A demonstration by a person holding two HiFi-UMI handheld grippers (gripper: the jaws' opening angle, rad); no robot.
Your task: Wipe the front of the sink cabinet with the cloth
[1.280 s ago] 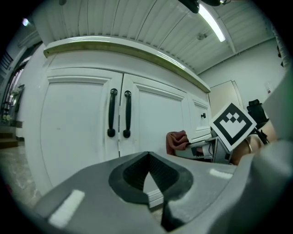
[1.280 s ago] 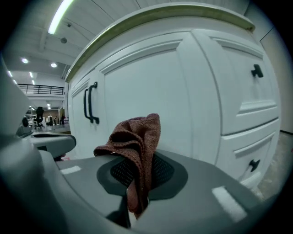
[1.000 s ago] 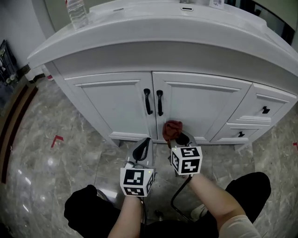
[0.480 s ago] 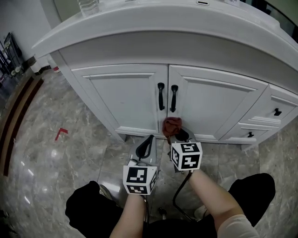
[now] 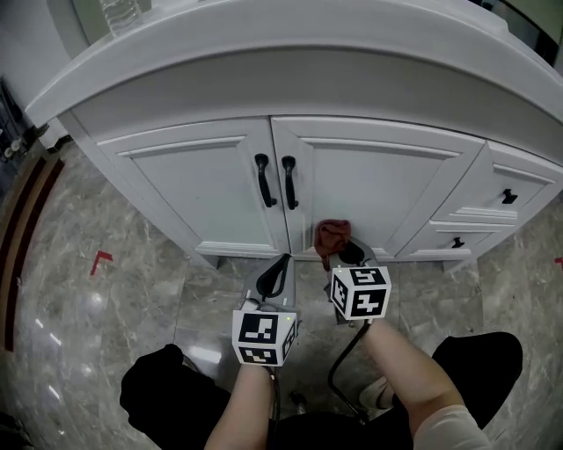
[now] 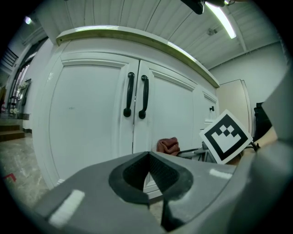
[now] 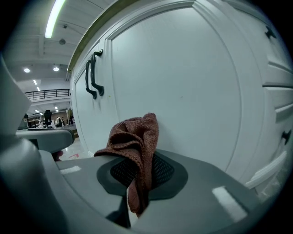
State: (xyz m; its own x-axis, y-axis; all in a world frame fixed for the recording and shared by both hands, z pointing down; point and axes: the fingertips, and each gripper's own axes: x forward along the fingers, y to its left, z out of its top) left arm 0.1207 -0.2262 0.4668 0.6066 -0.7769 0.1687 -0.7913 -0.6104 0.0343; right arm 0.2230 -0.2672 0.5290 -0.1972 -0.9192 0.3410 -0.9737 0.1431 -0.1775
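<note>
A white sink cabinet with two doors and black handles fills the upper head view. My right gripper is shut on a crumpled reddish-brown cloth, held low against the right door near its bottom edge. In the right gripper view the cloth bunches up between the jaws. My left gripper hangs shut and empty a short way in front of the doors, left of the cloth. The left gripper view shows both handles and the cloth beyond the jaws.
Two small drawers with black knobs sit at the cabinet's right. A clear bottle stands on the counter at the top left. Grey marble floor with a red mark lies around; my knees are at the bottom.
The head view has shifted, so the cabinet sits further left. The right gripper with the cloth has moved a little right along the bottom of the right door. The left gripper barely moved.
</note>
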